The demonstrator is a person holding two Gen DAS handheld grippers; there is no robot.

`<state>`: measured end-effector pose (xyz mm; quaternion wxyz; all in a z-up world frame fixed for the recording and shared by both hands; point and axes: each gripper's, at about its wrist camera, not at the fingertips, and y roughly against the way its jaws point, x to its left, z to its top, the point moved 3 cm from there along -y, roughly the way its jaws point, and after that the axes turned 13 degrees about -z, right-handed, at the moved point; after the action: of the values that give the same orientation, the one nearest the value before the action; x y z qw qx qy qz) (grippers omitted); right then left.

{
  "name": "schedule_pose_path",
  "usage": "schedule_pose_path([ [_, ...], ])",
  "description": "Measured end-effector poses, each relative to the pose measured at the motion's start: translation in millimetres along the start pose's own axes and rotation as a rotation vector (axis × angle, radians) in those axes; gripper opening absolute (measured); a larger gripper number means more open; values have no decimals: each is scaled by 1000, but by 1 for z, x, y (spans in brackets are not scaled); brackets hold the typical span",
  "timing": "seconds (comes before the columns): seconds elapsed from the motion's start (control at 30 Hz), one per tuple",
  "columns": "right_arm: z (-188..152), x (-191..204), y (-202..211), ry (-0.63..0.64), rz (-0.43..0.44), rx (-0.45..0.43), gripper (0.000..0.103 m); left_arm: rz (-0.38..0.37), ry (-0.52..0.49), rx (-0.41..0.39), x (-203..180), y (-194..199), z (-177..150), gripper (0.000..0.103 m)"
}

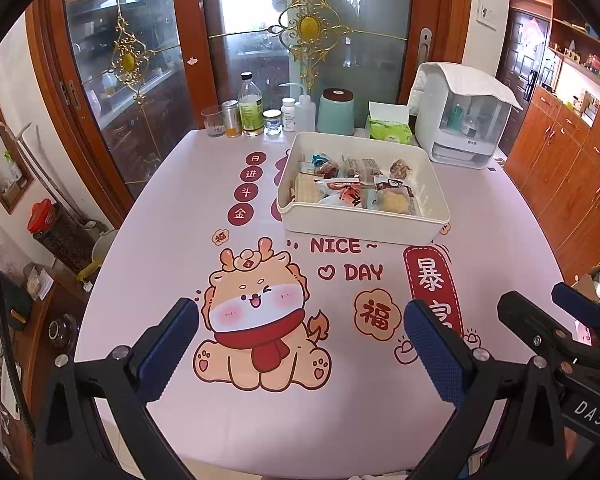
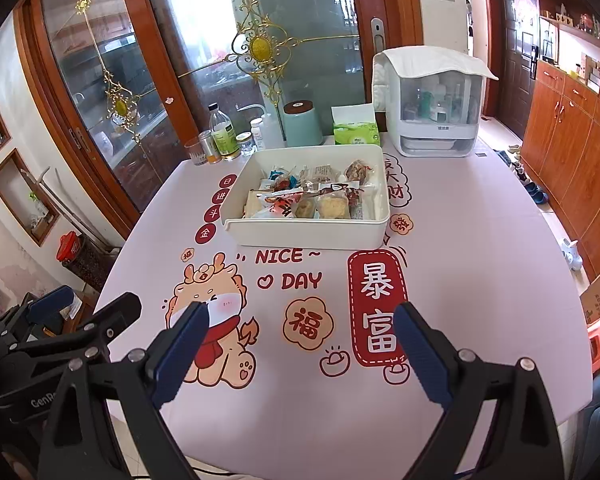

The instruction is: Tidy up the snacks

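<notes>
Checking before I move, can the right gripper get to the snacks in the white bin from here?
Probably yes. The right gripper is open and empty, the tablecloth between it and the white bin looks bare, and the bin's top is open over the snacks.

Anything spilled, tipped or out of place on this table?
Nothing stands out. The snacks all lie inside the white bin, the bottles at the table's far edge stand upright, and both grippers, left and right, are open and empty.

Pink tablecloth (image 1: 148, 248) with cartoon dragon print (image 1: 260, 316). Along far edge: glass tumbler (image 1: 213, 121), tall bottle (image 1: 250, 107), mint canister (image 1: 335, 112), green tissue pack (image 1: 389, 125), white cloth-topped cabinet (image 1: 460, 120). Glass doors (image 1: 140, 80) behind.
</notes>
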<state>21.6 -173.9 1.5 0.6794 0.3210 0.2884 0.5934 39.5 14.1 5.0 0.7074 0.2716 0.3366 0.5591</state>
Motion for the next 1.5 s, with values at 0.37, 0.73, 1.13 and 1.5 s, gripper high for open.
schedule_pose_path([
  [0.37, -1, -2, -4, -10, -4, 6, 94, -3, 1, 7, -3, -3, -2, 102],
  [0.73, -1, -4, -5, -12, -4, 8, 94, -8, 0, 13, -7, -6, -5, 102],
  [1.13, -3, -6, -4, -16, -3, 10, 94, -7, 0, 16, -10, -5, -8, 102],
  [1.5, -16, -9, 1, -43, -5, 15, 94, -8, -14, 22, -15, -2, -22, 102],
])
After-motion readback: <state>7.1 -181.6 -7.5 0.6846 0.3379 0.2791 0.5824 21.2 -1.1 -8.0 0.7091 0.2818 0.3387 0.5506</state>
